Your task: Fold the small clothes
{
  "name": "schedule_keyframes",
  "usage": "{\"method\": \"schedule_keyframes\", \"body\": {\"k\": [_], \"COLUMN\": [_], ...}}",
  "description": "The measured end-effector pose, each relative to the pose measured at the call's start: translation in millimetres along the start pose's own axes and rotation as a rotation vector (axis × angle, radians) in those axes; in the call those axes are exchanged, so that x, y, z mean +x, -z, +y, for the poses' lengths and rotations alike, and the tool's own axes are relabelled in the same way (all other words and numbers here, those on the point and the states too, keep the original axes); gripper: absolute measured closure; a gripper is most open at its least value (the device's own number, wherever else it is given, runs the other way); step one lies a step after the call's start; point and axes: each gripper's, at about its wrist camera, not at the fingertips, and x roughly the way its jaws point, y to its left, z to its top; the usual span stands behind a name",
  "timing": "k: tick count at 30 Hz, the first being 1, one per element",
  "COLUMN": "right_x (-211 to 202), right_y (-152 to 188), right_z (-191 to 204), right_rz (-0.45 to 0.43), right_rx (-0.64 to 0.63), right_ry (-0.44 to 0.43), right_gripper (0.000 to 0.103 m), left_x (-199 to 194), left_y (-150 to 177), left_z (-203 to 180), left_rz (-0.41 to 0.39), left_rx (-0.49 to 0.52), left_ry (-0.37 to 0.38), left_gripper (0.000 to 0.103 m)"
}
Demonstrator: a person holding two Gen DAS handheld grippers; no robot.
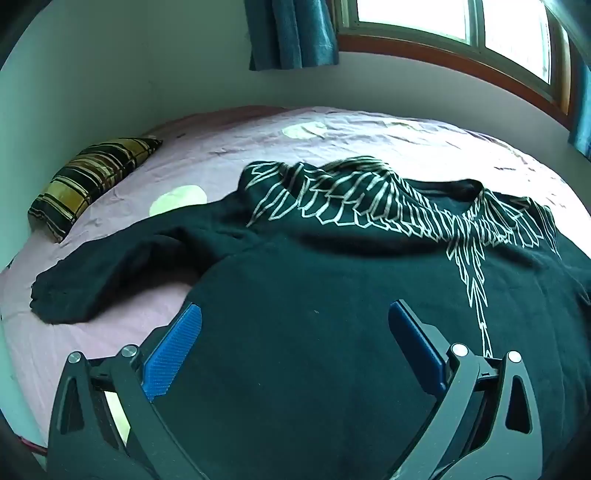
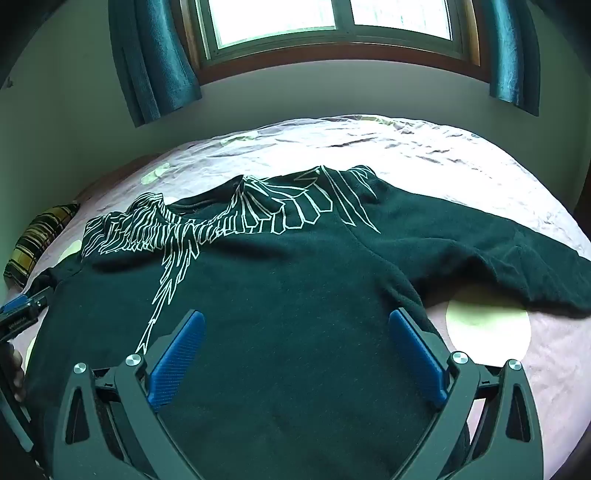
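Observation:
A black long-sleeved sweatshirt point(image 1: 332, 280) with a white line print of wings across its chest lies face up on the bed, collar away from me. My left gripper point(image 1: 295, 314) hovers wide open over its left lower body, blue pads point(image 1: 173, 350) apart, nothing between them. One sleeve point(image 1: 110, 280) stretches out to the left. In the right wrist view the sweatshirt point(image 2: 295, 295) fills the middle, and my right gripper point(image 2: 295, 321) hangs wide open above its right lower body. The other sleeve point(image 2: 498, 251) runs off to the right. The left gripper point(image 2: 18, 314) shows at the far left edge.
The bed has a wrinkled pink sheet point(image 1: 369, 140) with pale round spots. A striped yellow and black pillow point(image 1: 85, 184) lies at the left by the wall. A window point(image 2: 332, 22) with teal curtains point(image 2: 155, 62) sits behind the bed. A hand point(image 2: 14, 373) shows at the left edge.

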Motion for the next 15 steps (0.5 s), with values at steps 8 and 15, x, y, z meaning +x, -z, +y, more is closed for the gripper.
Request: {"method": "schedule_keyframes", "body": {"k": [8, 15], "right_x": [-2, -5], "right_y": [3, 4], "right_z": [0, 5], "right_rz": [0.015, 0.013], "right_rx": [0.017, 0.008], "right_ry": [-0.015, -0.016], "right_gripper": [0.004, 0.004], "left_x": [-8, -12], "left_y": [18, 9], "left_z": [-24, -17], "left_rz": [0.003, 0.032], "left_rx": [0.015, 0.008], "left_ry": [-0.001, 0.015], "left_gripper": [0.002, 0.002]}}
